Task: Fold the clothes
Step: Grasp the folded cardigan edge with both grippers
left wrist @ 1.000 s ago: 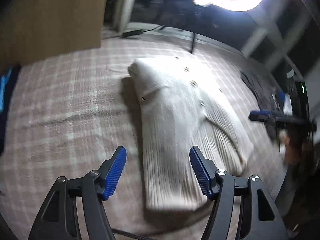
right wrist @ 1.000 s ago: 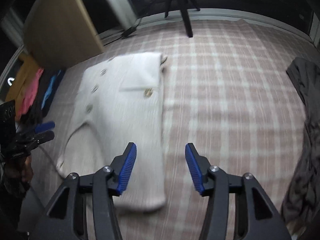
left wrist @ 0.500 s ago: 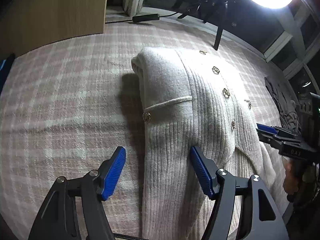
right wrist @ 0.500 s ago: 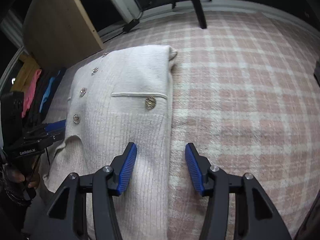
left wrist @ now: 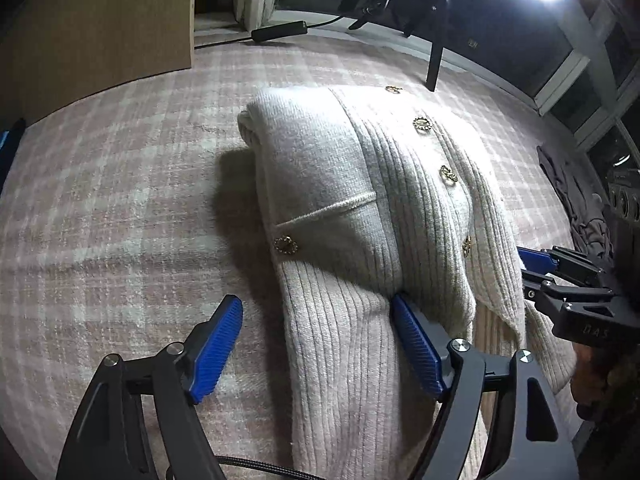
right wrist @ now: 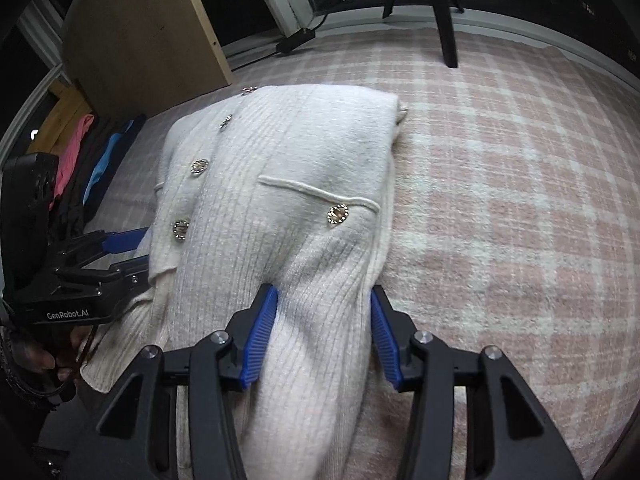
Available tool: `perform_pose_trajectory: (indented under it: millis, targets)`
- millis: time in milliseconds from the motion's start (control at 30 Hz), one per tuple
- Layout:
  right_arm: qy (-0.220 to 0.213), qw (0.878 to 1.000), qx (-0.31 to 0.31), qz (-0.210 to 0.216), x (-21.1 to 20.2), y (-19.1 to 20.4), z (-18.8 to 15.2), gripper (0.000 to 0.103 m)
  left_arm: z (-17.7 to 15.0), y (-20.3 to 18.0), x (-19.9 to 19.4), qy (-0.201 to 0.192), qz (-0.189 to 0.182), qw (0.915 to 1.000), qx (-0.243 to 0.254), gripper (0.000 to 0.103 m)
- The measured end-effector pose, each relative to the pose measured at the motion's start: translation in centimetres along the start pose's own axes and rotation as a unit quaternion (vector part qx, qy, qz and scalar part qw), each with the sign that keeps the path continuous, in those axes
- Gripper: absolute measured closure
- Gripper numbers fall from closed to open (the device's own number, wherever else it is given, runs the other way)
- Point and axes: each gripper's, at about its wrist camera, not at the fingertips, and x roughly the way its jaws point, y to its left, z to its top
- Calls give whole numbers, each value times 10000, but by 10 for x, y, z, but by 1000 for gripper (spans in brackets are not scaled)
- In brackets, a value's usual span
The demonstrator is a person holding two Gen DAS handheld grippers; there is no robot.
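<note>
A wooden panel and tripod leg stood beyond your cardigan on the plaid rug; your left gripper gaped, your right gripper straddled a ribbed fold, unclosed.

A pink-and-white plaid rug carries a cream ribbed cardigan with gold buttons, lying folded lengthwise. A dark grey garment lies crumpled near the rug's edge, well apart from the cardigan. A black tripod leg stands on the far side.
</note>
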Motion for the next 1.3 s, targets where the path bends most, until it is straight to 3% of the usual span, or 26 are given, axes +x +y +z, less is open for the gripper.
perform_pose_trajectory:
  millis: [267,367,433,533,667,800,900,1000,1200,1267,1300]
  targets:
    - [105,9999,0,25,7,4,6,62,7,-3,7,-38,-55,9999,93,23]
    - [115,9999,9,58,9,6,7,65,6,-8,8,-93,-118,9998,145,30]
    - [104,9999,37,96,10,6,7,71,6,-13,7,-100,-339,9993,156,59]
    - [115,9999,31,38,10,12,7,75,6,-29,4,-212,-260,9983,466,72]
    - [155,9996,-54,-232,14,22,11,76,11,-22,6,-95,-429,9990,108,70]
    - [163,9992,-101,-356,16,26,13,76,12,-11,7,55,-327,9991,-269,42]
    - [153,9989,-171,-414,17,28,13,76,15,-4,7,178,-403,9981,-441,40]
    - [143,9990,-170,-376,15,26,13,76,17,-1,9,217,-332,9985,-382,26]
    - [126,9994,-168,-271,15,23,12,76,16,5,13,110,-495,9983,-284,25]
    - [119,9995,-152,-231,16,22,12,76,17,3,13,76,-545,9982,-254,34]
    - [117,9996,-134,-208,17,21,13,76,15,3,14,72,-639,9975,-294,46]
